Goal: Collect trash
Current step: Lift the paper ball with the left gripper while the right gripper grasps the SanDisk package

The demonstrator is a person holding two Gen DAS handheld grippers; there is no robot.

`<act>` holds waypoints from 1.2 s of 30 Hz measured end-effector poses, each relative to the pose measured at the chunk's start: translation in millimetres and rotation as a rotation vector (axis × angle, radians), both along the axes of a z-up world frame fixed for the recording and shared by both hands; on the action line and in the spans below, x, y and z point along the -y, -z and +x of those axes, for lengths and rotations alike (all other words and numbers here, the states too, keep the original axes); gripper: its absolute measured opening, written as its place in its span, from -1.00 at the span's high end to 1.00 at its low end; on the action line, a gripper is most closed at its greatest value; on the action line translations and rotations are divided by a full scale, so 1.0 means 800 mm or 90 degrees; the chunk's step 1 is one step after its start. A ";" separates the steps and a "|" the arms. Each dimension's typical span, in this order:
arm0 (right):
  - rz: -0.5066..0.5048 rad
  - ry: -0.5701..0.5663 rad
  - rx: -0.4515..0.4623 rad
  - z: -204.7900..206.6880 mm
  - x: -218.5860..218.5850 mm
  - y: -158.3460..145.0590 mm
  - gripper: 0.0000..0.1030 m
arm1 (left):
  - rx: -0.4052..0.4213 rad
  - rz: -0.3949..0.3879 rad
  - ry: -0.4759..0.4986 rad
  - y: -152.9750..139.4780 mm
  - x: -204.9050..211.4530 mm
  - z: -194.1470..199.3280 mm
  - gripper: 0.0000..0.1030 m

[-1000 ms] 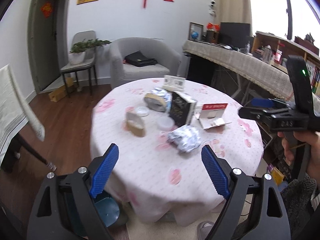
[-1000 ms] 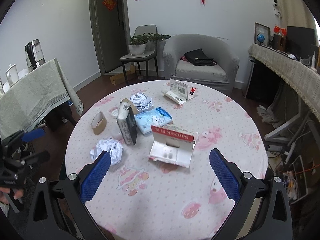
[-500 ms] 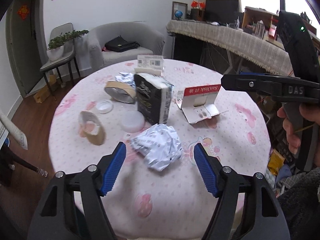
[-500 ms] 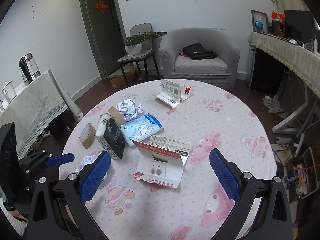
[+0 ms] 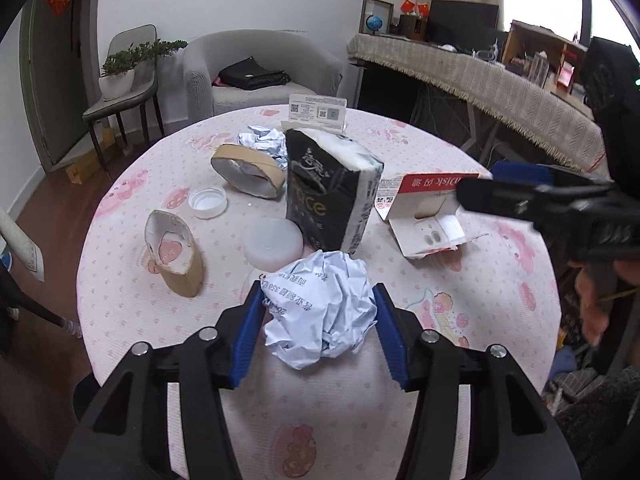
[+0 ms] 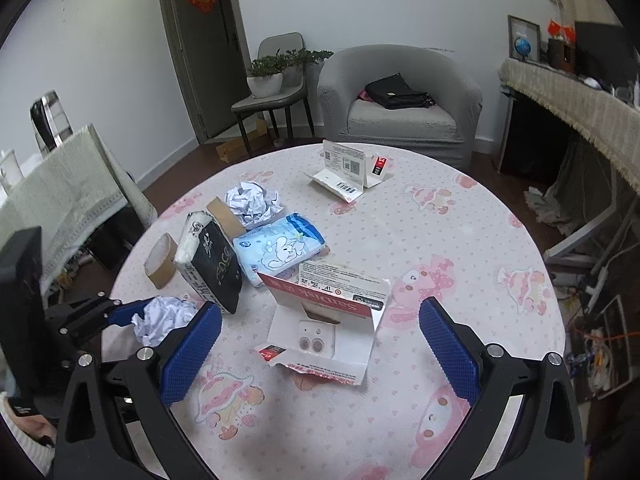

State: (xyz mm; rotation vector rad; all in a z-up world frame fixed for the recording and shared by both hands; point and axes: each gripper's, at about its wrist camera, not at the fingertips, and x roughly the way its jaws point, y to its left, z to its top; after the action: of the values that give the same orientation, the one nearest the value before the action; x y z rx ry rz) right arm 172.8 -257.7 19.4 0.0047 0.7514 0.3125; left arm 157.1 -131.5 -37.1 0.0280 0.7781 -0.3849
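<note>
The left gripper (image 5: 318, 314) has its two blue pads on either side of a crumpled paper ball (image 5: 320, 308) that lies near the near edge of the round tabletop (image 5: 132, 312); the pads touch or nearly touch the paper's sides, the jaws narrowed around it but not fully closed, and the ball rests on the pink-patterned cloth. Just beyond the ball sit a translucent round lid (image 5: 273, 242) and an upright black tissue pack (image 5: 330, 192). Toward the left edge lie a torn cardboard tape core (image 5: 174, 256), a white bottle cap (image 5: 207, 202) and a larger cardboard tape ring (image 5: 248, 171), with a second crumpled paper ball (image 5: 262, 142) behind it.

The right gripper (image 6: 320, 354) hangs wide open above the near side of the tabletop, holding nothing; an opened red-and-white SanDisk card package (image 6: 326, 326) lies between and just ahead of its pads. A blue wet-wipe pack (image 6: 280, 248) lies near the tabletop's middle, touching the black tissue pack, and another opened card package (image 6: 350, 172) stands by the far edge.
</note>
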 end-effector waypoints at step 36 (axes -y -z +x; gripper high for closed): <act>-0.105 0.178 0.064 0.030 -0.057 -0.028 -0.44 | 0.067 -0.010 -0.139 -0.041 -0.167 -0.047 -0.09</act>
State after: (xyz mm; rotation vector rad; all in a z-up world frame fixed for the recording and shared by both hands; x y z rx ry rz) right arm 197.1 -211.9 41.5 -0.0609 0.6652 -0.0162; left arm 119.5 2.4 -4.3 -0.0506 0.6659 -0.1803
